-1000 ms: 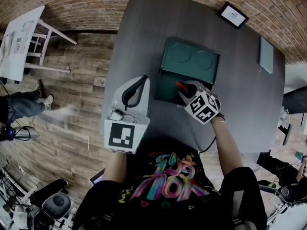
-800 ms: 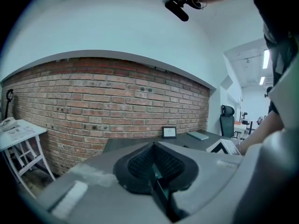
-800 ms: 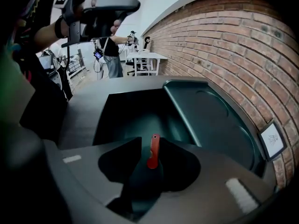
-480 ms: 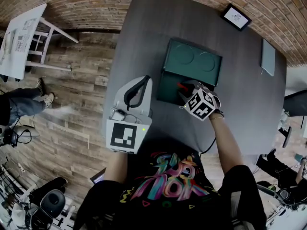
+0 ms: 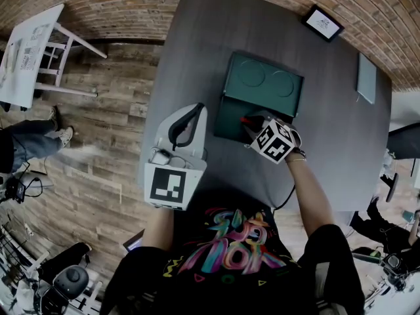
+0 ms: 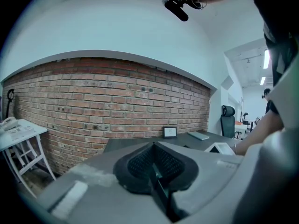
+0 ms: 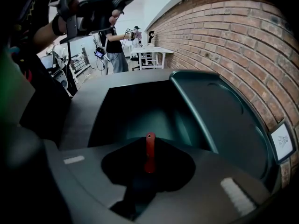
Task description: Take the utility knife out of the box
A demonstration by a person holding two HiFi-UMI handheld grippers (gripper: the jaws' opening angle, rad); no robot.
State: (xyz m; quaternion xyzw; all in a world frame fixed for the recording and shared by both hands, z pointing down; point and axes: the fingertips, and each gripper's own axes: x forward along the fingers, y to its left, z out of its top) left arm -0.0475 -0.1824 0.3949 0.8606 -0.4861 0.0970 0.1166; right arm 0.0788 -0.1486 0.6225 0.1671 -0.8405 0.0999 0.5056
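The dark green box (image 5: 226, 122) stands open on the grey table (image 5: 197, 38), its lid (image 5: 266, 84) folded back. My right gripper (image 5: 252, 127) reaches down into the box. Its jaws are closing, and the pads press on the red utility knife (image 5: 247, 119). In the right gripper view the red handle (image 7: 149, 148) sticks up out of my right gripper (image 7: 148, 166), above the box's dark inside (image 7: 140, 108). My left gripper (image 5: 190, 113) hovers left of the box, shut and holding nothing; its pads meet in the left gripper view (image 6: 154, 169).
A small framed picture (image 5: 319, 21) and a flat grey device (image 5: 365, 76) lie at the table's far right. A white side table (image 5: 29, 51) and a person's legs (image 5: 33, 143) are on the wooden floor to the left. A brick wall runs behind the table.
My right gripper has tipped slightly over the box with the red knife at its jaws. The left gripper has stayed where it was.
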